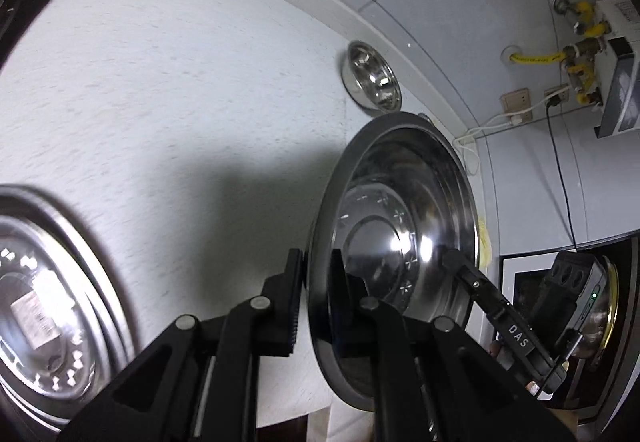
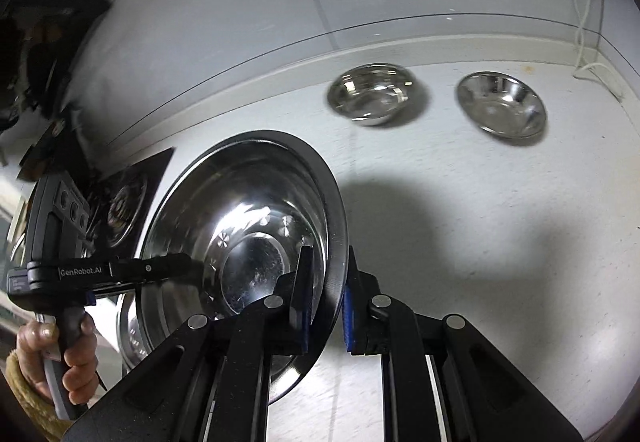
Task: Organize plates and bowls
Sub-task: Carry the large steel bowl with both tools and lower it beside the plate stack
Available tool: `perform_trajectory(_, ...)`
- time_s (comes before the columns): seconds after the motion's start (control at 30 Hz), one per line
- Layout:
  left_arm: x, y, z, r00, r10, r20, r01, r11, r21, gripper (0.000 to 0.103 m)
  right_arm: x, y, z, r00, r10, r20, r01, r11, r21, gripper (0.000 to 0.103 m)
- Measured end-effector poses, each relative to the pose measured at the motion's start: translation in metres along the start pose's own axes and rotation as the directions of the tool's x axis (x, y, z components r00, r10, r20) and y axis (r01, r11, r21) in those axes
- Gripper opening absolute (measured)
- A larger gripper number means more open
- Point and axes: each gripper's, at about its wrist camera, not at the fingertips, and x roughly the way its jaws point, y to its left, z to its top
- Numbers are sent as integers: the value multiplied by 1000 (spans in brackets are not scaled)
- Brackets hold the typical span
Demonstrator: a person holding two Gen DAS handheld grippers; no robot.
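while tilted, the steel plate (image 2: 240, 217) gleams, star-stamped

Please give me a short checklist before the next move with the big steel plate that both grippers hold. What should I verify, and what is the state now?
1. Left gripper shut on the plate rim: ok.
2. Right gripper shut on the opposite rim: ok.
3. Plate clear of the counter: ok, its shadow lies apart below.
4. Two small bowls away from the plate: ok.
5. Second plate position under the load: cannot tell.
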Motion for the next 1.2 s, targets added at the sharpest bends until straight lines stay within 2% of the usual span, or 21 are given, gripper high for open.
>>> perform_trajectory(0.43,-73,46,-19,993,47,111,-43,998,-38,12,15,56,-22,995,102,-24,-102,994,-40,11)
perform_trajectory(0.6,-96,71,-28,990,45,134,-38,998,-56,12,23,84,-31,992,124,-38,-126,991,-47,11)
perform_trajectory(0.9,-134,136,-28,993,18,119,-11,998,-64,12,46,150,-48,990,117,-74,-119,992,-30,11)
perform_trajectory(1.2,-162,206,-29,996,44,72,-39,997,-68,12,83,199,-72,984,115,-133,-114,993,14,11)
